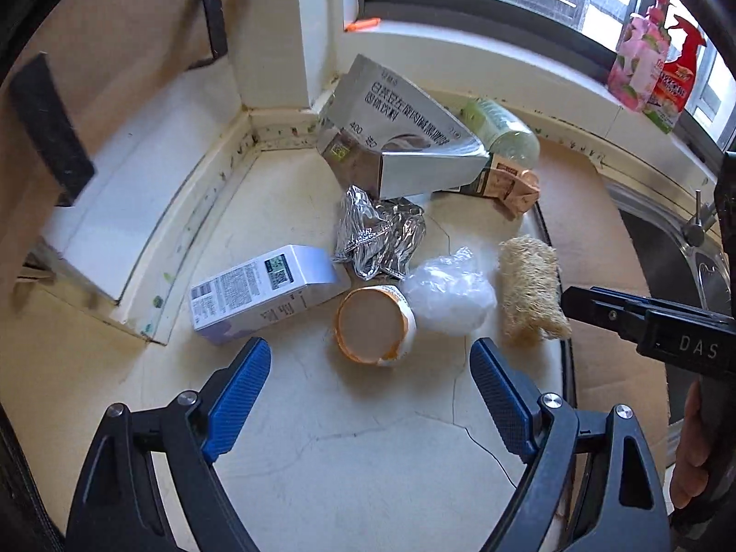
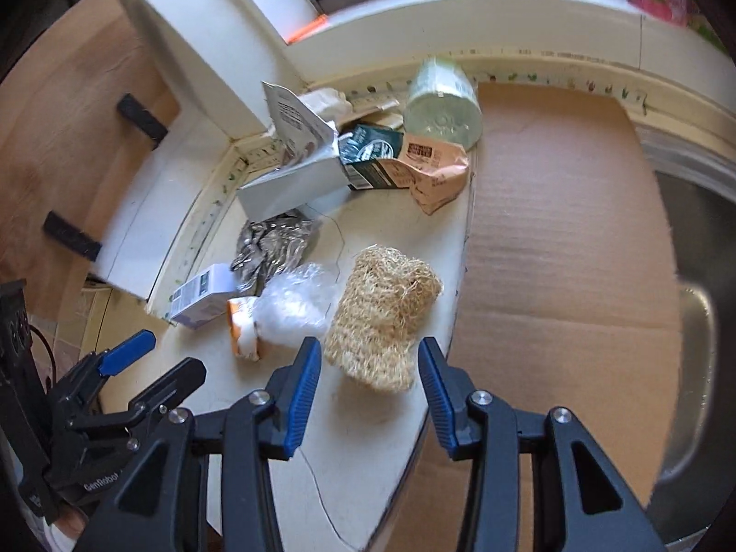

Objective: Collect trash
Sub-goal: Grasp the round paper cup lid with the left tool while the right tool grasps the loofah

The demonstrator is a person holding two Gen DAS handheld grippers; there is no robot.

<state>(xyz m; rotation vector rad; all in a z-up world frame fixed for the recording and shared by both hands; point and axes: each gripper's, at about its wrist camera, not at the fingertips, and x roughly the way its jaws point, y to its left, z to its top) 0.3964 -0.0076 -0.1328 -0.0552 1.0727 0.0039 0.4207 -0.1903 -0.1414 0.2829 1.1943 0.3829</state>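
Observation:
Trash lies on a cream counter [image 1: 349,451]: an orange-rimmed paper cup [image 1: 373,324] on its side, a clear plastic bag [image 1: 448,292], crumpled foil [image 1: 377,237], a small white carton [image 1: 264,292], a large grey box [image 1: 395,138], a crushed tan carton [image 1: 510,184], a green bottle [image 1: 503,131] and a loofah sponge [image 1: 529,292]. My left gripper [image 1: 370,354] is open just in front of the cup. My right gripper [image 2: 370,359] is open, its pads either side of the near end of the loofah [image 2: 384,317]. The cup [image 2: 244,329] and bag [image 2: 292,303] lie to its left.
Cardboard [image 2: 561,239] covers the counter to the right, beside a steel sink [image 2: 704,322]. A tiled wall corner and window sill [image 1: 460,41] lie behind the trash. Pink and red spray bottles [image 1: 653,55] stand on the sill. Cupboard doors with black handles [image 1: 48,129] are at left.

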